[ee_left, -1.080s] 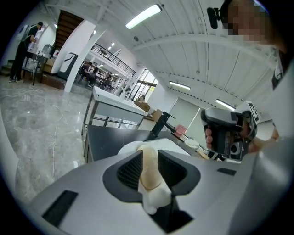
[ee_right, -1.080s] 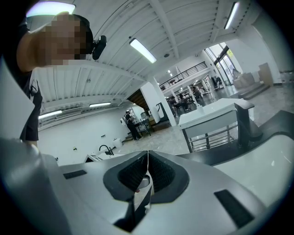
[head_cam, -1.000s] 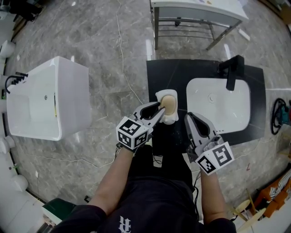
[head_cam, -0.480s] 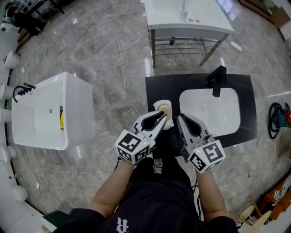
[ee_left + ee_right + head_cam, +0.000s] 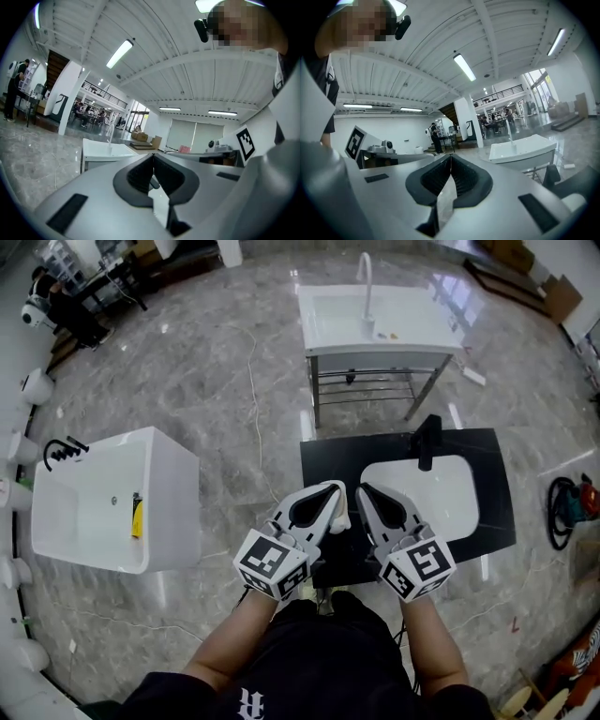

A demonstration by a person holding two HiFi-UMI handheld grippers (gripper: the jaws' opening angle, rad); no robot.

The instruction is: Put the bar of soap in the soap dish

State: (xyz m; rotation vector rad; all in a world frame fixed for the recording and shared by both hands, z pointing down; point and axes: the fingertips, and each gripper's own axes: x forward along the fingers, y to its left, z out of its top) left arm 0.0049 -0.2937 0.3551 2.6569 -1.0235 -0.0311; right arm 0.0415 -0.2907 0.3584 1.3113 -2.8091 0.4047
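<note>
In the head view my left gripper and right gripper are held side by side, tips almost touching, above the left part of the black counter. Both are shut with nothing between their jaws. A white sliver of the soap dish shows between them; the bar of soap is hidden behind the left gripper. The left gripper view shows that gripper shut and pointing level into the room, and the right gripper view shows the right one the same. Neither of these views shows the soap or the dish.
A white sink basin with a black faucet is set in the counter to the right. A white washstand on a metal frame stands beyond it. A white tub sits on the marble floor at left. Cables and a coiled hose lie around.
Both grippers have come together and risen toward the camera. The left gripper has drawn back from the soap in the dish and now covers most of it. The head view has tilted further forward.
</note>
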